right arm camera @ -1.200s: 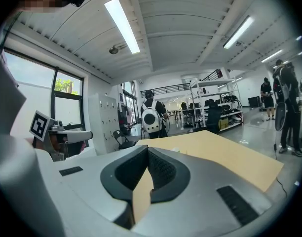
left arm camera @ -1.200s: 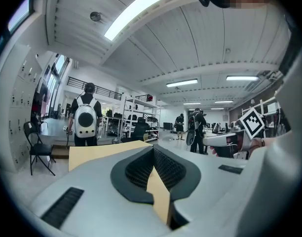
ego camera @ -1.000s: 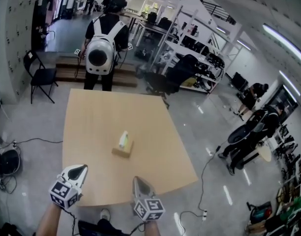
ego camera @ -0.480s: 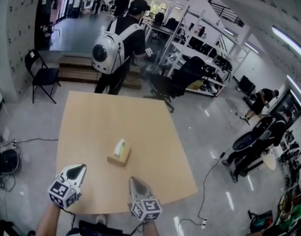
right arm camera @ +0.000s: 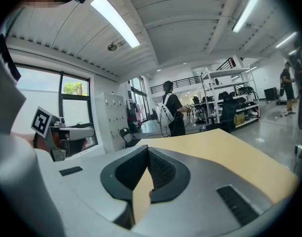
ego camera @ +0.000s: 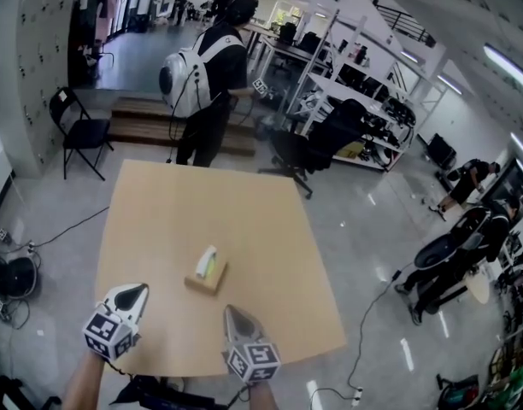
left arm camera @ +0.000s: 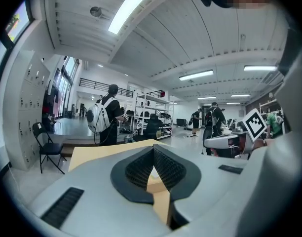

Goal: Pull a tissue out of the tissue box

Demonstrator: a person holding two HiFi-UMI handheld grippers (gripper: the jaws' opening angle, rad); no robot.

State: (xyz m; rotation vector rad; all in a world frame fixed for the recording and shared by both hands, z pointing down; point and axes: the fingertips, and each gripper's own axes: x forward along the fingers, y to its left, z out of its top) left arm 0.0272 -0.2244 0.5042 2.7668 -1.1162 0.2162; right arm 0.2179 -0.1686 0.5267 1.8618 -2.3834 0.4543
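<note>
While on table (ego camera: 244, 212), one tissue box (ego camera: 205, 278)

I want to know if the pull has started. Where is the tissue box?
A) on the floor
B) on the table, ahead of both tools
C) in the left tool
B: the tissue box sits on the table, tissue sticking up; the left tool and right tool are short of it, shut and empty.

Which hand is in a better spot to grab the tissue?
Probably the right. In the head view the right tool is closer to the tissue sticking up from the tissue box than the left tool. Both tools are shut, so it must open first.
</note>
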